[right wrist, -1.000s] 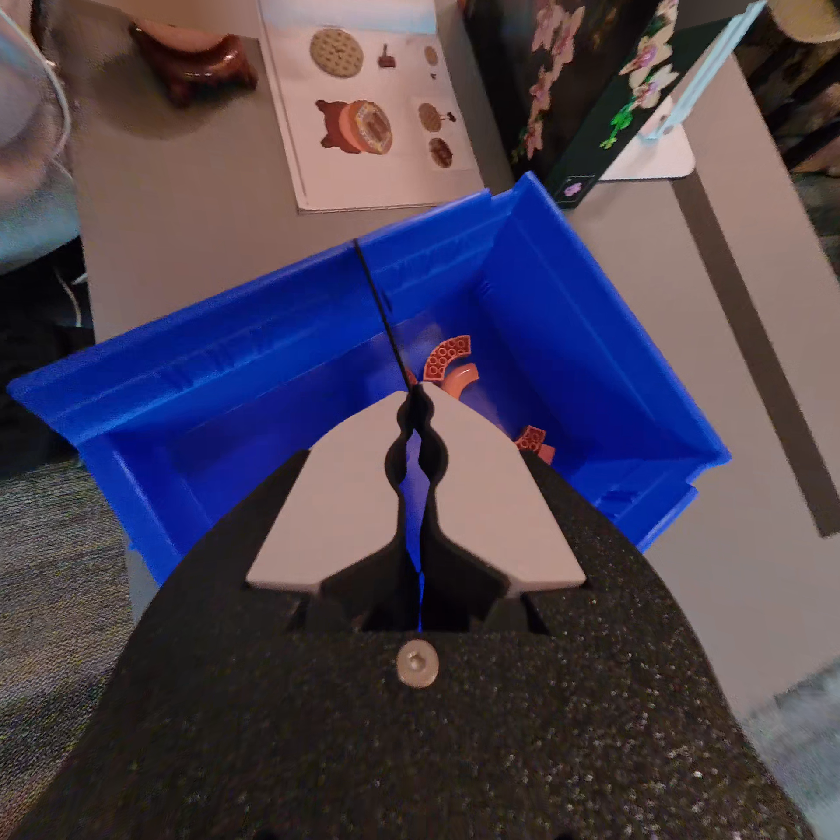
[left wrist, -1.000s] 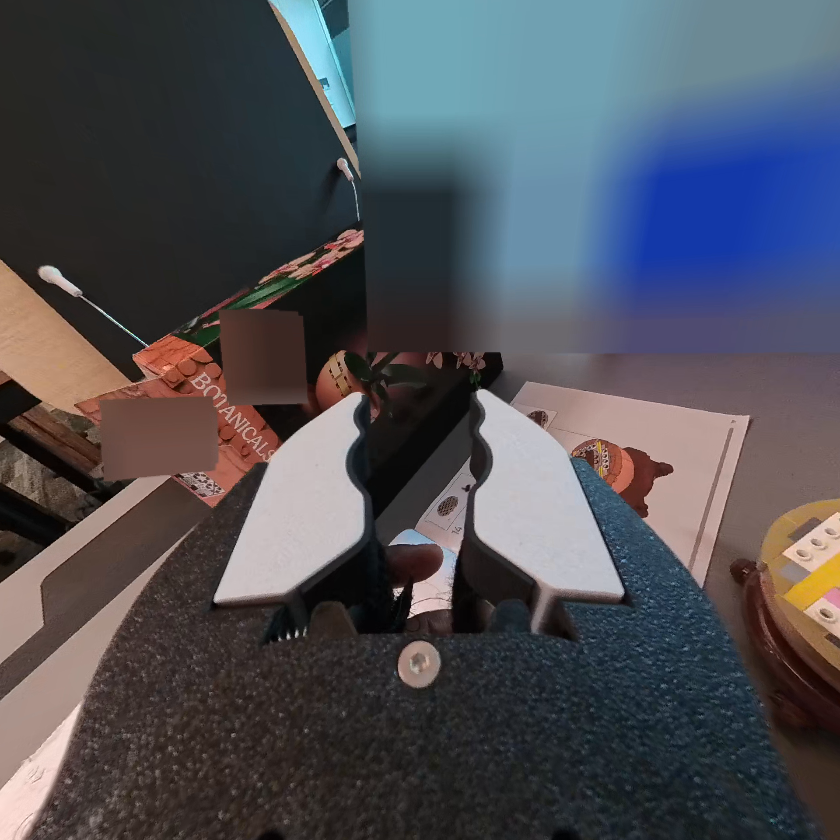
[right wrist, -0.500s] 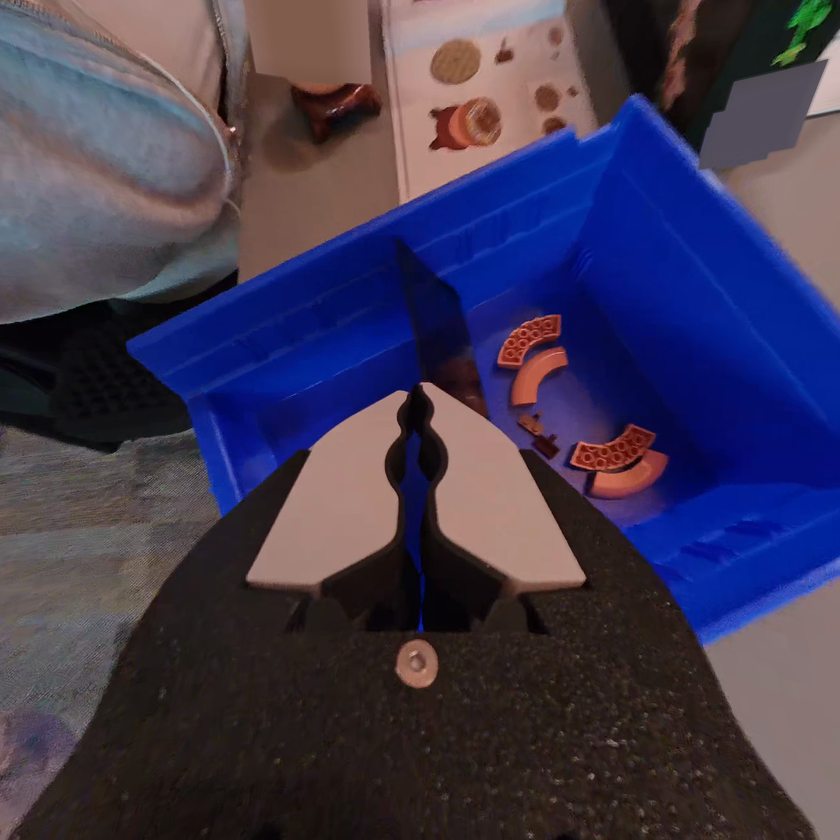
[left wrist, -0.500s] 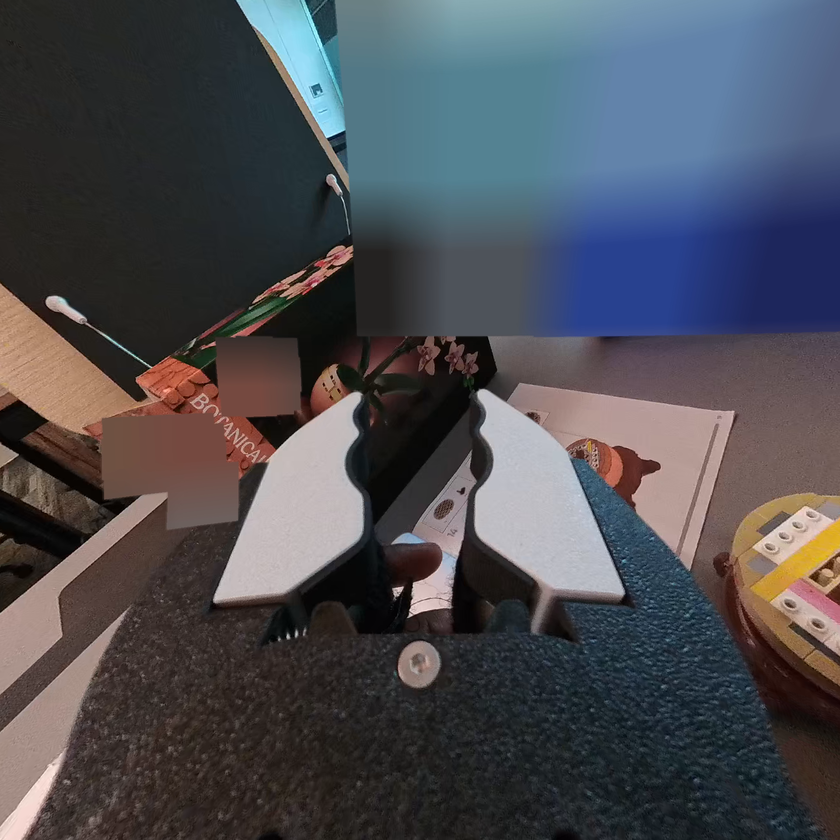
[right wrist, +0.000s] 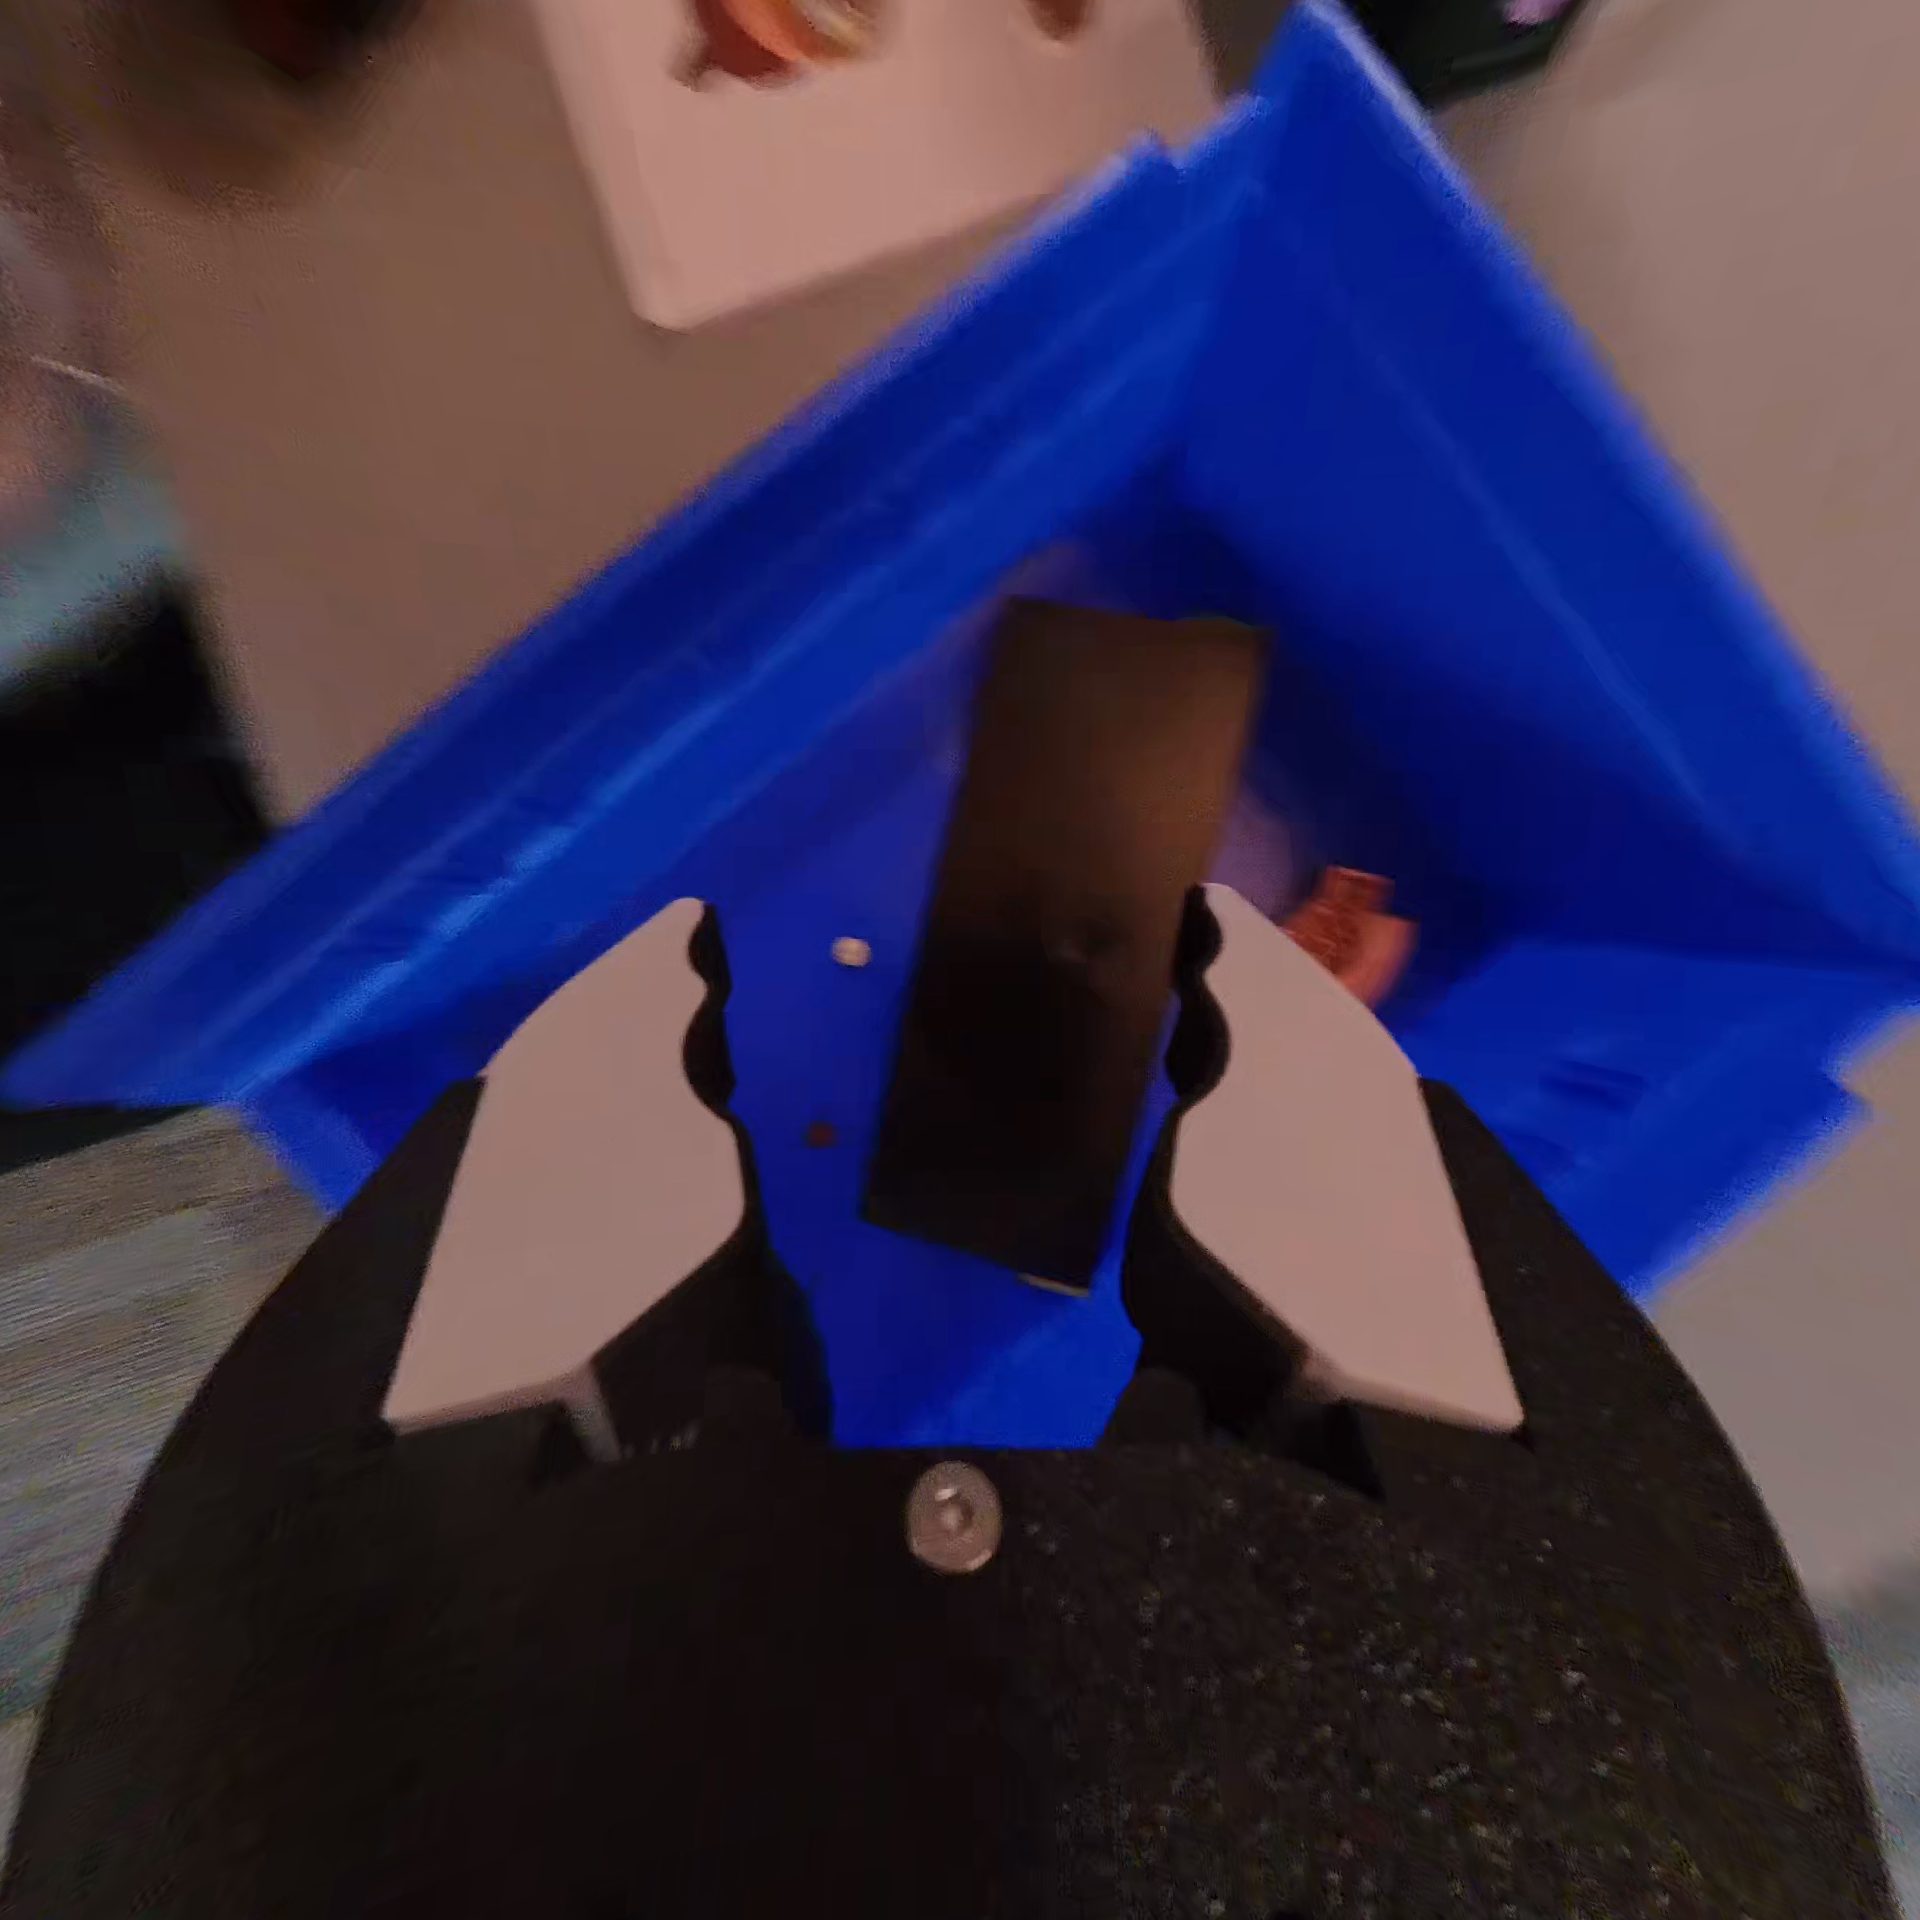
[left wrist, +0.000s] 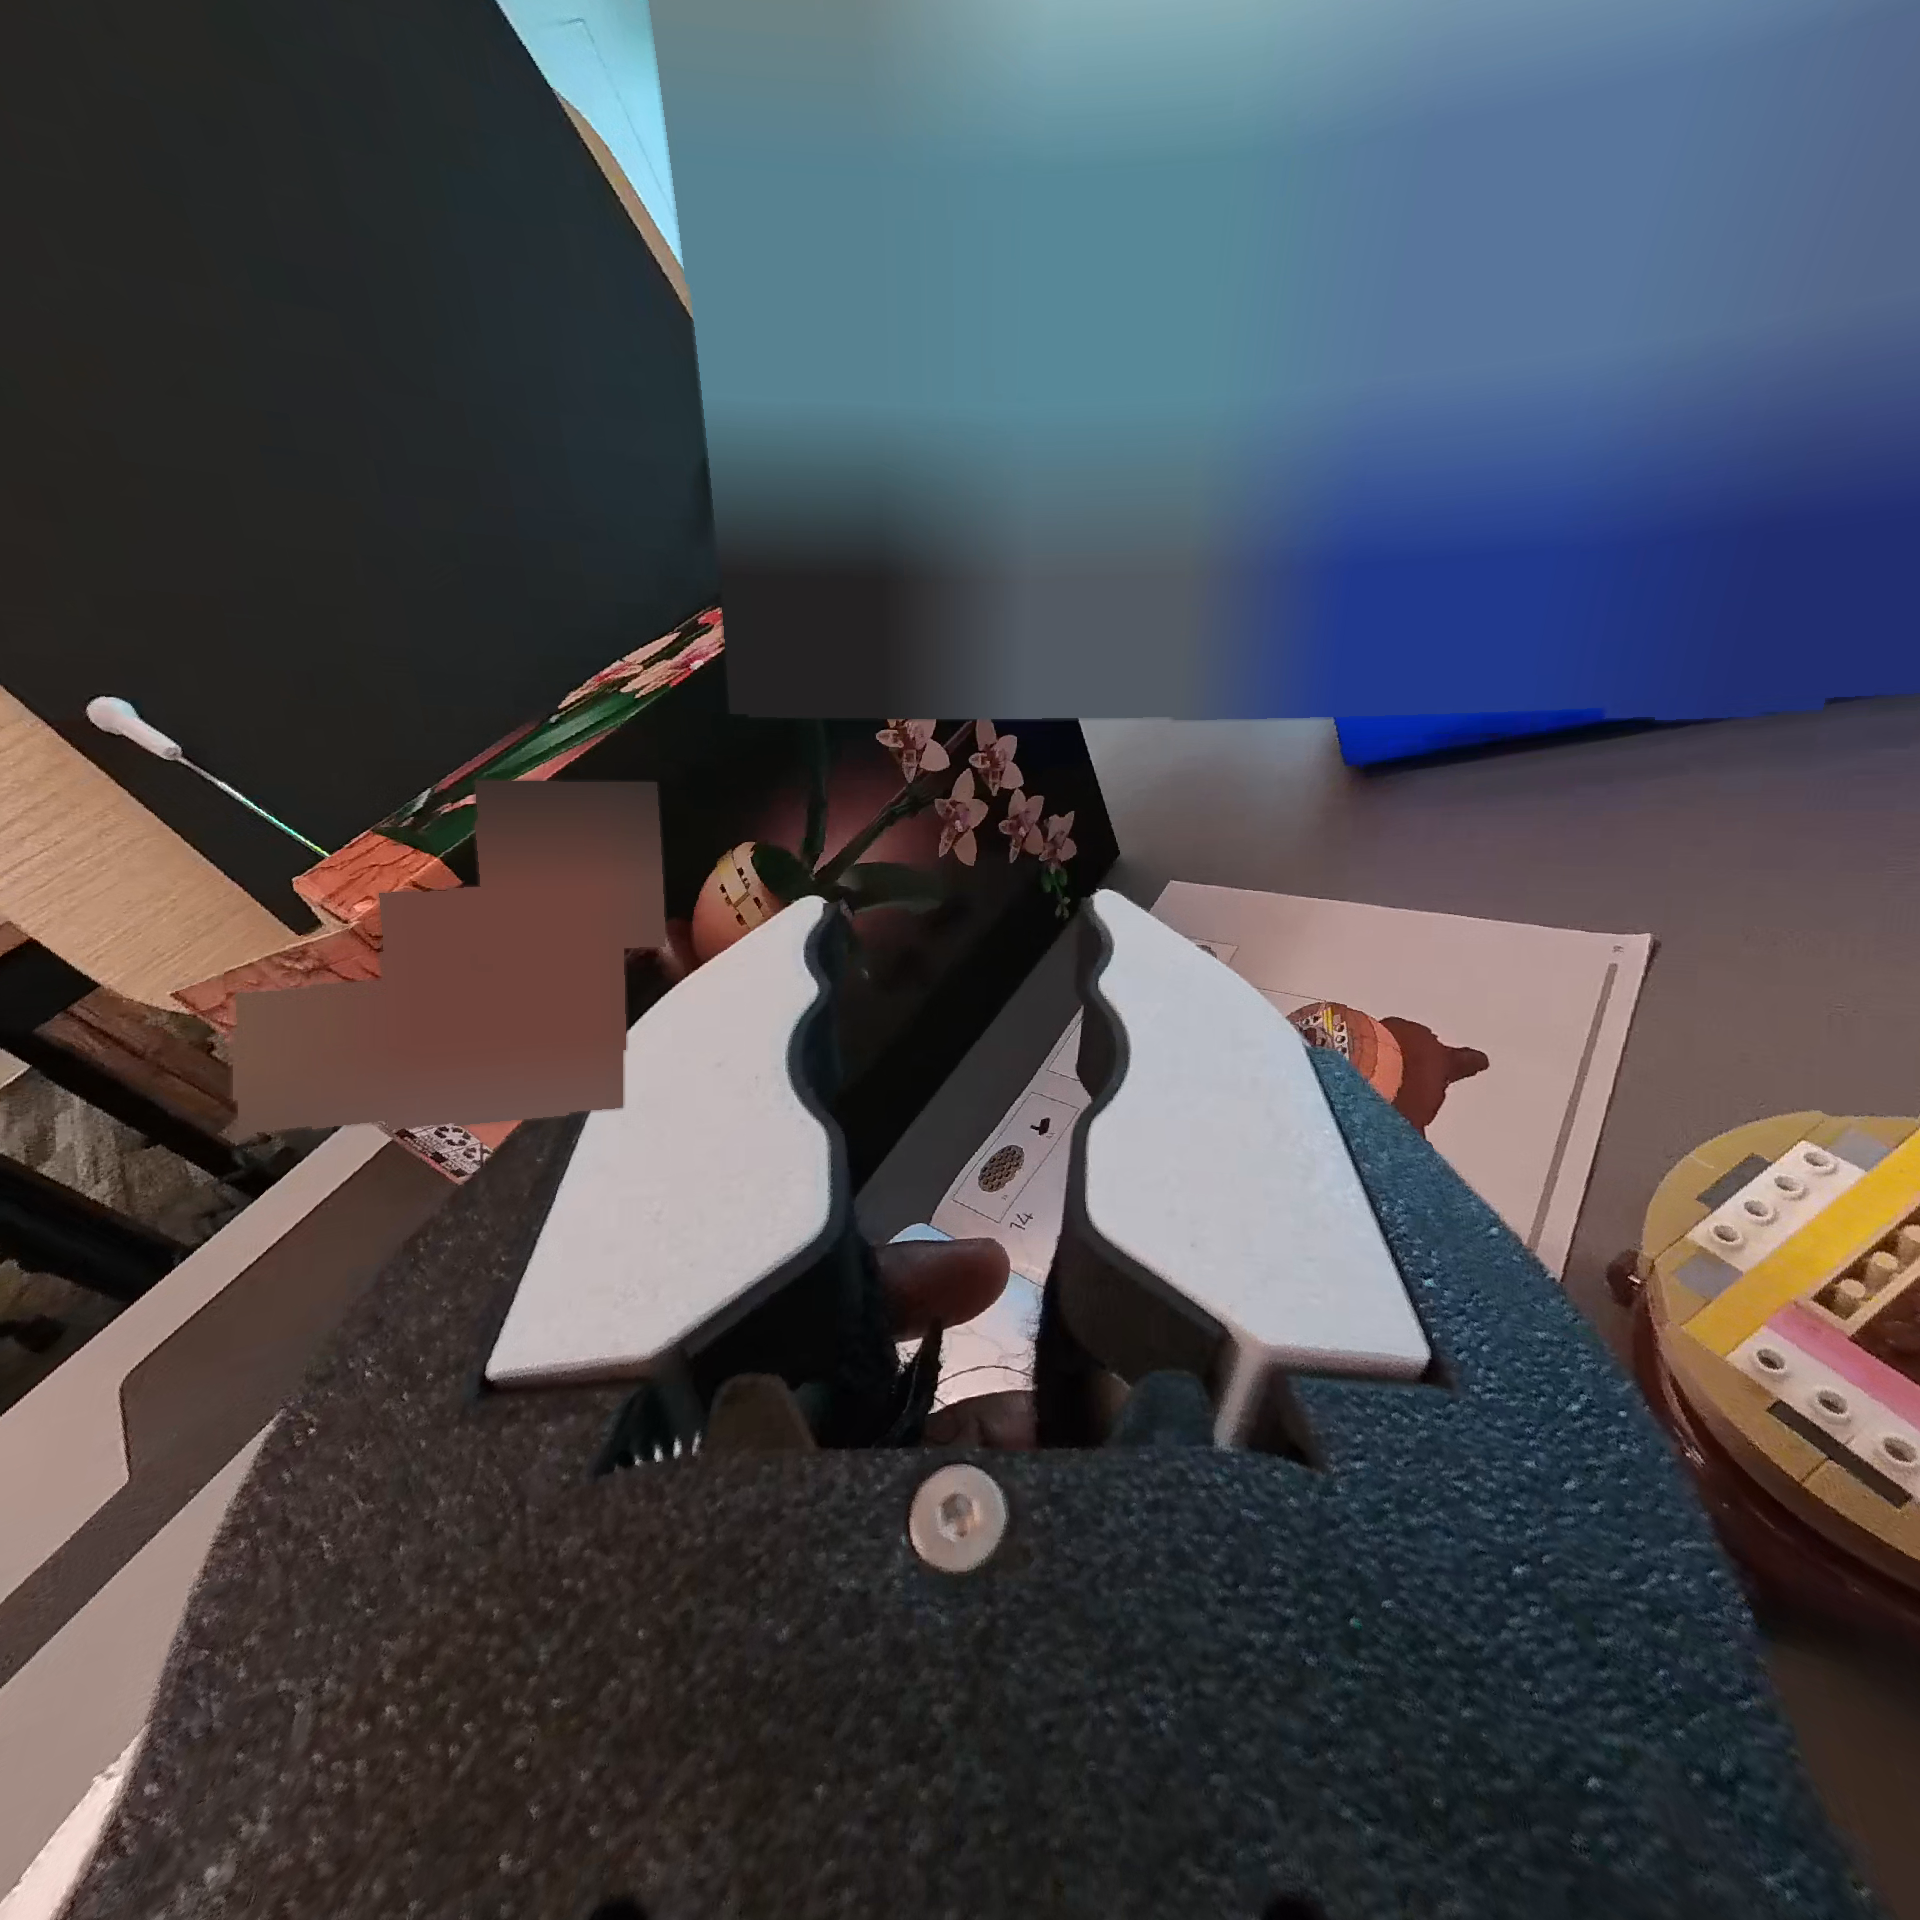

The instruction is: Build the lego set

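Left wrist view: low, near tabletop, facing instruction sheet [left wrist: 1538,1039]. Right wrist view: steeply downward, close over blue bin [right wrist: 1558,623]. Both share sheet and bin.

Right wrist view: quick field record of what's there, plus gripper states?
right gripper: open, over the bin, holding nothing
blue bin: on grey table, view motion-blurred
black divider: flat panel inside bin, between the fingers
reddish-brown pieces: in bin, right of divider, partly hidden
left gripper: open, empty
round lego base: right of left gripper
instruction sheet: flat on table
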Demonstrator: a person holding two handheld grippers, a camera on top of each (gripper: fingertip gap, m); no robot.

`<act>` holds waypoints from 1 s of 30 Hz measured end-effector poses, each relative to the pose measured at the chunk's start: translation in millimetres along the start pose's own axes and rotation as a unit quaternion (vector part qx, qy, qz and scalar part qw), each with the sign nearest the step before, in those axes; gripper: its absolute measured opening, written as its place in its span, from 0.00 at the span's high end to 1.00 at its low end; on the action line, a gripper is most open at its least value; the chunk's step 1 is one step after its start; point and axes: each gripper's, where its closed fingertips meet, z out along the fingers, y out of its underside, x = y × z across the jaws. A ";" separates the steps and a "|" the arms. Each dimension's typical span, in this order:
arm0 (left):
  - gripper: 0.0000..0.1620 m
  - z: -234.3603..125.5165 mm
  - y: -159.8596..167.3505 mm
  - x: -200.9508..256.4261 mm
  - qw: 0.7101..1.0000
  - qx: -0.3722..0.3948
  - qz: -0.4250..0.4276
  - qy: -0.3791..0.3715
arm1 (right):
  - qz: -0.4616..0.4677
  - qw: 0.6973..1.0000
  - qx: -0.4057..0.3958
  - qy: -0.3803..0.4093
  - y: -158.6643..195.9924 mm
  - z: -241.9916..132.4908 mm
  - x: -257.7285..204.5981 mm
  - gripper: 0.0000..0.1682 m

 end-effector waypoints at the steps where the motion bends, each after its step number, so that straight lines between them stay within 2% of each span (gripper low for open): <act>1: 0.74 -0.2 0.6 0.4 1.000 0.000 0.001 0.001 | -0.015 0.998 -0.015 0.053 4.7 0.9 4.2 0.45; 2: 0.74 -0.4 1.3 0.8 1.000 -0.001 0.002 0.002 | -0.026 0.995 -0.025 0.095 11.3 1.7 6.2 0.46; 3: 0.74 -0.5 2.5 0.8 1.000 -0.001 0.001 0.003 | -0.026 0.989 -0.025 0.142 18.3 3.0 11.8 0.57; 5: 0.74 0.5 4.7 0.2 1.000 0.002 -0.005 0.004 | 0.010 0.988 0.001 0.156 26.4 16.9 10.8 0.67; 6: 0.74 1.6 5.3 0.2 1.000 0.004 -0.009 0.005 | 0.062 0.986 -0.004 0.154 32.6 24.6 14.0 0.63; 8: 0.74 3.9 4.7 1.8 1.000 0.005 -0.008 0.010 | 0.140 0.981 -0.032 0.130 42.3 37.4 16.9 0.47; 9: 0.74 4.5 3.6 3.2 1.000 0.006 -0.003 0.013 | 0.151 0.980 -0.033 0.127 41.1 42.6 19.6 0.45; 11: 0.73 4.0 1.5 5.6 1.000 0.009 0.004 0.017 | 0.150 0.982 -0.027 0.116 32.7 53.8 22.2 0.48; 18: 0.73 -5.9 6.5 3.7 1.000 0.006 -0.004 0.006 | 0.187 0.975 -0.109 0.047 52.1 80.1 30.9 0.44; 20: 0.73 -8.8 8.4 1.8 1.000 0.005 -0.007 0.002 | 0.167 0.979 -0.103 0.051 49.9 80.3 33.4 0.52; 23: 0.73 -10.5 10.1 -1.0 1.000 0.007 -0.012 -0.002 | 0.125 0.986 -0.098 0.042 47.4 80.1 29.4 0.53; 30: 0.72 -10.2 7.7 -2.3 1.000 0.018 -0.013 0.004 | -0.049 0.990 -0.112 0.077 49.4 65.8 18.1 0.54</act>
